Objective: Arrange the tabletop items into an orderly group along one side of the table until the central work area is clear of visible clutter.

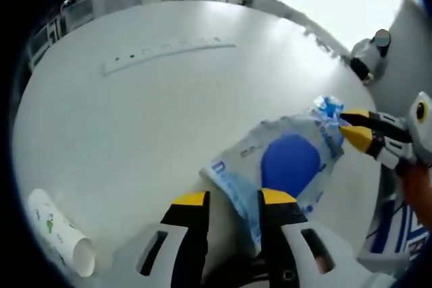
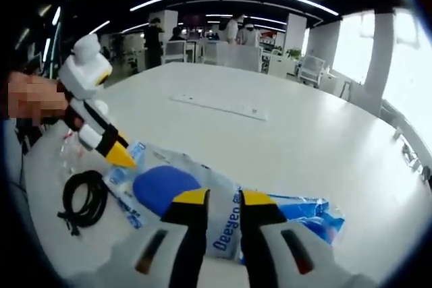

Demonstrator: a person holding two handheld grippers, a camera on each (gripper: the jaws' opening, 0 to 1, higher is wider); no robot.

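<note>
A clear plastic bag (image 1: 283, 160) with blue print and a round blue item inside lies on the white surface (image 1: 148, 119), gripped from two ends. In the left gripper view, the left tool (image 1: 233, 200) has its yellow-tipped jaws closed on the bag's near edge, the film bunched between them. The right tool (image 1: 352, 129) enters from the right of that view, its jaws pinched together on the bag's far, crumpled end. The right gripper view confirms this from the other side: the right tool (image 2: 221, 200) has the bag (image 2: 202, 200) between its narrow-set jaws, and the left tool (image 2: 125, 158) comes in from the left with its tips on the bag's opposite edge. A coiled black cable (image 2: 84, 197) lies on the surface (image 2: 304, 139) just beside the bag, near the left tool. A white paper cup (image 1: 61, 234) with small green marks lies on its side near the surface's edge — well apart from the bag. A long white strip (image 1: 165, 52) lies flat further out on the surface, also well apart. People stand at the room's far end — too small to detail.
</note>
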